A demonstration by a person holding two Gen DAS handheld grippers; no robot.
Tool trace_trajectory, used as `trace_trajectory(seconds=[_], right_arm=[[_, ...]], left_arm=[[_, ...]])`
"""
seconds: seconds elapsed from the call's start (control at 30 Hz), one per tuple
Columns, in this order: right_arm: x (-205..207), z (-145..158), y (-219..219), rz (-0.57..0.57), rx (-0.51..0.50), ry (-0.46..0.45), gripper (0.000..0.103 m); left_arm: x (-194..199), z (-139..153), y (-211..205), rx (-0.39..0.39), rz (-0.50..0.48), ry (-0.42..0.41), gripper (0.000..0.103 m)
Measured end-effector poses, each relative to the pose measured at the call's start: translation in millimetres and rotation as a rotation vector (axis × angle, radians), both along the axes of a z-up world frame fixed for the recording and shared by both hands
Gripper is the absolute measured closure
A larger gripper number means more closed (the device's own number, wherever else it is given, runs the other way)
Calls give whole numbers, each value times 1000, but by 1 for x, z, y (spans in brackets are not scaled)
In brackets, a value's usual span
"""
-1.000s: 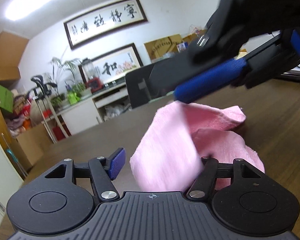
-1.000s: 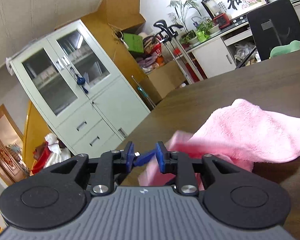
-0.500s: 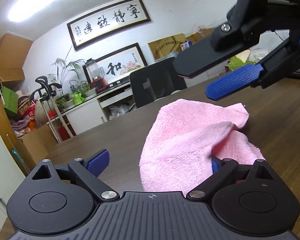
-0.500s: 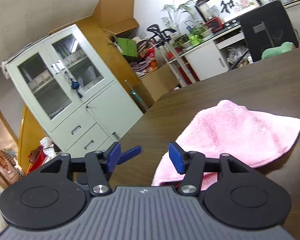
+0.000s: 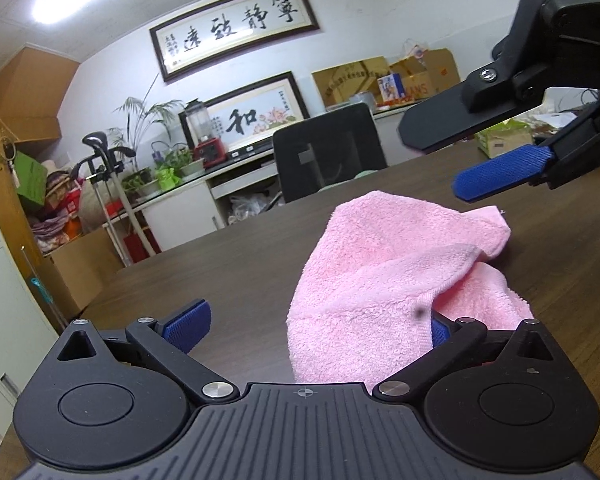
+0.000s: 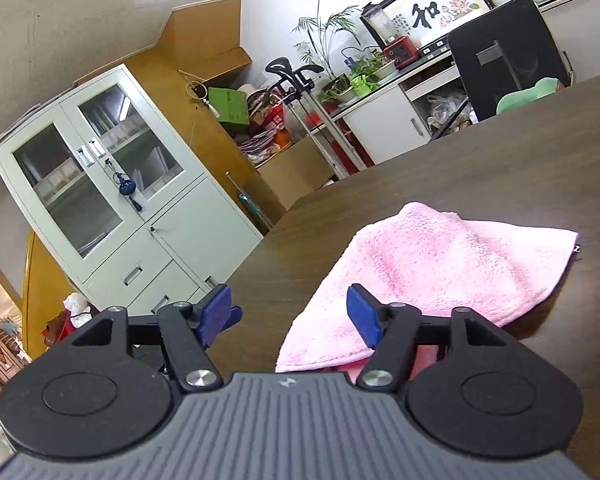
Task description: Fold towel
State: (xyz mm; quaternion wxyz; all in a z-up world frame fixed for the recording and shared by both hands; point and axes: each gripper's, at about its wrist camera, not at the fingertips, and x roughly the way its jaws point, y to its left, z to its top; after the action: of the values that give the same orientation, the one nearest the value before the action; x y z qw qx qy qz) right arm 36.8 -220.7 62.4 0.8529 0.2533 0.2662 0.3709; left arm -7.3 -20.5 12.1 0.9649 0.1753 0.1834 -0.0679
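On the dark wooden table (image 5: 240, 264) lies the pink towel (image 5: 384, 280), doubled over loosely, its top layer draped in a rumpled flap and the edges not lined up. The left tongs (image 5: 312, 324) are opening, already very wide; the near end of the towel sits between the pads, the right pad tucked under a fold, but nothing is pinched. The right tongs (image 6: 292, 316) are also opening, about halfway; their right pad hangs over the towel's near edge, the left pad over bare table, gripping nothing. This looks like the letting-go after a fold has been laid down. The next move probably calls for drawing both tongs clear without dragging the cloth, then taking fresh corners to square the layers or fold again.
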Motion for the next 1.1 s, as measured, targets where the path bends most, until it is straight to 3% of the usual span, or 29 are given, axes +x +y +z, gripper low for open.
trace_trajectory(seconds=[0.17, 0.33, 0.47, 0.6, 0.67, 0.73, 0.83, 1.03, 1.1], right_arm=[[1, -1, -11, -46, 21, 8, 30], [1, -4, -31, -118, 45, 14, 27], [-1, -8, -47, -176, 51, 28, 27], [-2, -13, -51, -196, 35, 40, 25], [-2, -14, -48, -198, -1, 41, 25], [-3, -13, -43, -211, -63, 37, 25], [-4, -13, -37, -214, -119, 43, 24], [-4, -16, -32, -143, -129, 92, 23], [-7, -15, -27, -40, -92, 80, 23]], left_arm=[[4, 6, 14, -119, -7, 26, 0], [5, 8, 23, -140, 7, 36, 0], [4, 7, 22, -119, 14, 19, 25], [5, 7, 20, -118, 6, 23, 37], [5, 7, 20, -118, 8, 14, 59], [6, 9, 23, -135, 12, 20, 75], [13, 13, 31, -174, 23, 38, 88], [30, 26, 50, -286, 30, 95, 98], [35, 33, 56, -332, 25, 116, 99]])
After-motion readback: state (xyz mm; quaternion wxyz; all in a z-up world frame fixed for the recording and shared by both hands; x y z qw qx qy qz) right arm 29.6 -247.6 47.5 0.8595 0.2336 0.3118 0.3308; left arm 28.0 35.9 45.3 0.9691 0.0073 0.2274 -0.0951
